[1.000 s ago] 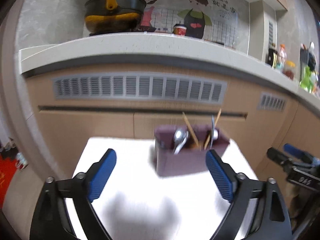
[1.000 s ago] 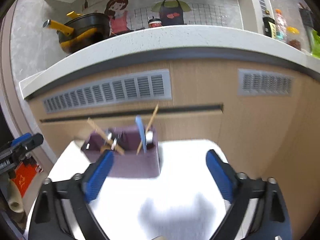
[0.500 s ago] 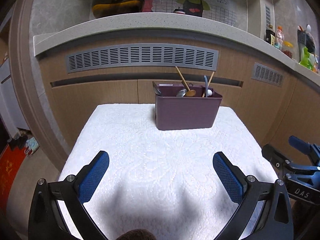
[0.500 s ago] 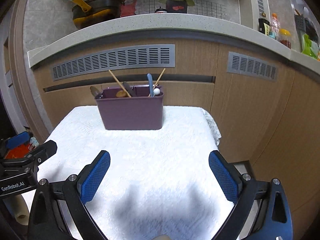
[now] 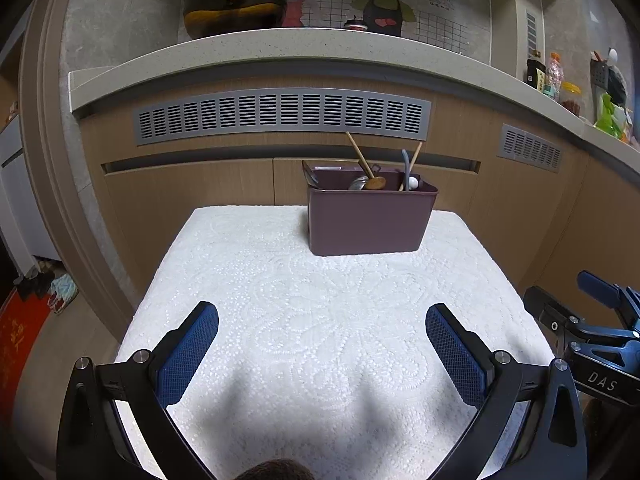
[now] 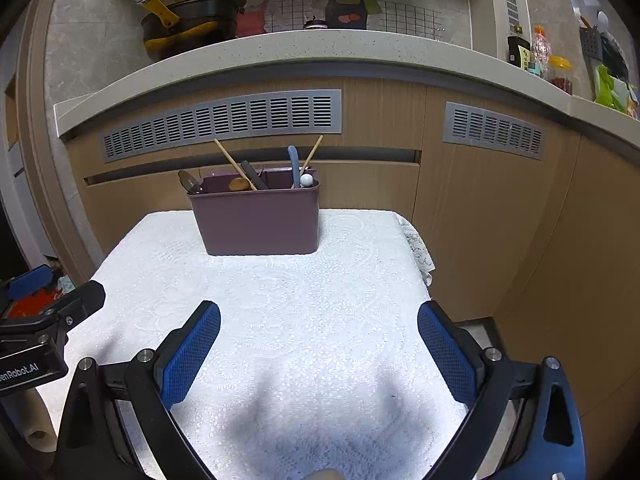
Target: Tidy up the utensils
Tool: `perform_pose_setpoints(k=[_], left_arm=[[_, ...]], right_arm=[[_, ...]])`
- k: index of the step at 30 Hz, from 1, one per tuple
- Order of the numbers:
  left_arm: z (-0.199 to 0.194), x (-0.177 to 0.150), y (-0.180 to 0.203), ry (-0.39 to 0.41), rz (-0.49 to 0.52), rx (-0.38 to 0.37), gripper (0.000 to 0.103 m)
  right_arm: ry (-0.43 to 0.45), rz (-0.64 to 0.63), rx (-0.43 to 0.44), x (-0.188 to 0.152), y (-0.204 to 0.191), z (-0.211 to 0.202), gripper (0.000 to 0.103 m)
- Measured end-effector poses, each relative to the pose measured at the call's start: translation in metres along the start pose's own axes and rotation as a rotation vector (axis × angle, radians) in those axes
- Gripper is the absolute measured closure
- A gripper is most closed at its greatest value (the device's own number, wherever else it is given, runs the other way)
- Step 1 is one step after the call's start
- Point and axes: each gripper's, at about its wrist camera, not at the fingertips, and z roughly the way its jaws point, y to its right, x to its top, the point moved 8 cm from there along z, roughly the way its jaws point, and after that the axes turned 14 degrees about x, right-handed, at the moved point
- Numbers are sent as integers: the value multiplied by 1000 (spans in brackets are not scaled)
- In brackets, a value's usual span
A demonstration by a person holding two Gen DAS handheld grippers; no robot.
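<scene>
A purple utensil holder (image 5: 370, 220) (image 6: 260, 220) stands at the far edge of a small table under a white lace cloth (image 5: 320, 320) (image 6: 300, 320). Chopsticks (image 5: 358, 156), spoons (image 6: 240, 184) and a blue-handled utensil (image 6: 294, 164) stick out of it. My left gripper (image 5: 322, 332) hovers open over the near part of the cloth, nothing between its blue pads. My right gripper (image 6: 319, 330) is likewise open and empty, well short of the holder. Each gripper shows at the edge of the other's view: the right gripper (image 5: 592, 328), the left gripper (image 6: 44, 320).
Wooden cabinet fronts with grey vents (image 5: 280, 116) rise just behind the table. The counter above carries a black wok with a yellow handle (image 5: 236, 4) and bottles (image 5: 554, 76) at the right. The floor drops away on both sides of the table; a red mat (image 5: 16, 344) lies left.
Both grippers have pulled back and down from the holder, which now looks smaller and farther off. The left jaws have spread a little wider. Over the last half second nothing has shifted.
</scene>
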Motion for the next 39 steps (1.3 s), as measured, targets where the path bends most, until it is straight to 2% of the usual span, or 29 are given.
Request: perform_pose_setpoints(k=[39], left_arm=[[-3, 1, -1, 6, 4, -3, 0]], right_arm=[[22, -17, -7, 3, -7, -8, 3]])
